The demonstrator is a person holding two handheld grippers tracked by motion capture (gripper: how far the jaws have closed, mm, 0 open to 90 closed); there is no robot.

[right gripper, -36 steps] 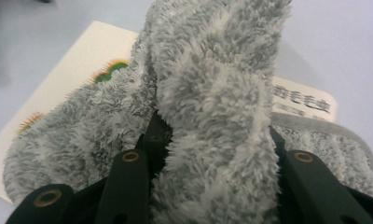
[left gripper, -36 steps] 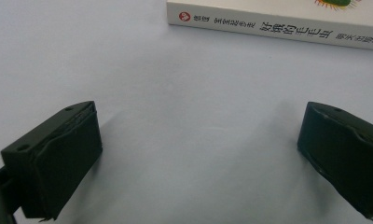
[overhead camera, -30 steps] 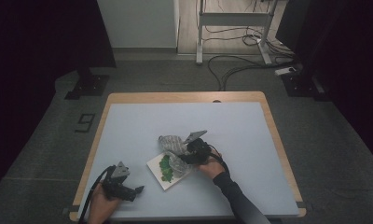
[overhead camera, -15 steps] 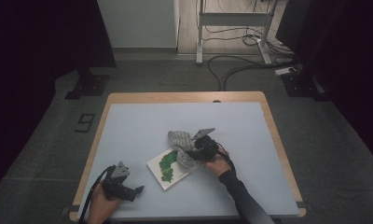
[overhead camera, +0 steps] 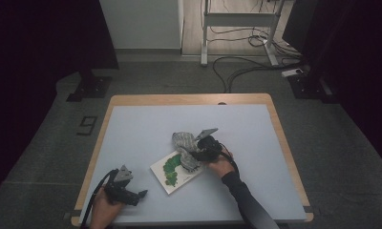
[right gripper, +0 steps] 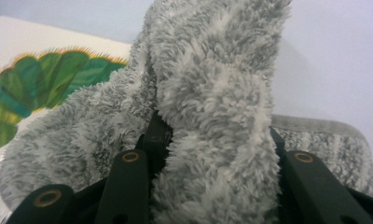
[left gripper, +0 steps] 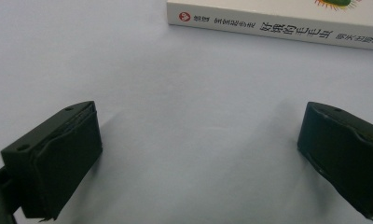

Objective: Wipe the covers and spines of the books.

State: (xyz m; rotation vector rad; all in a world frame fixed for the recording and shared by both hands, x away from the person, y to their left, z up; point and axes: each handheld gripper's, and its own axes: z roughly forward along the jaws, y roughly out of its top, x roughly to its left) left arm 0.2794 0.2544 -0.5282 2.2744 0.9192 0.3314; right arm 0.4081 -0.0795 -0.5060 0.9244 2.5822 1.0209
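While clamped in the right gripper [overhead camera: 198, 153], grey fluffy cloth [overhead camera: 186, 149] sits just right of frame centre in the high view, bunched up and draped partly over the upper right corner of the picture book [overhead camera: 175, 171]. In the right gripper view, fold of cloth [right gripper: 212, 116] fills the middle of the frame, squeezed between the two black fingers [right gripper: 128, 186] rising from the bottom edge, pile bulging out above and to both sides of them. Lower left lobe of cloth resting on the book cover [right gripper: 44, 93], green caterpillar print visible at left of frame. Flat hem of cloth lying on the tabletop [right gripper: 334, 42] at lower right of that frame. Whether the rest of the cloth is lifted clear or touching the book, cannot tell for sure.

Left gripper [overhead camera: 132, 193] at lower left of the high view, low over the tabletop [overhead camera: 146, 129], well apart from the cloth. In the left gripper view, fingers [left gripper: 58, 158] spread wide at left and right edges, released, bare tabletop between them. Book spine [left gripper: 273, 32] with printed characters across the top of that frame, beyond the fingertips, not touching.
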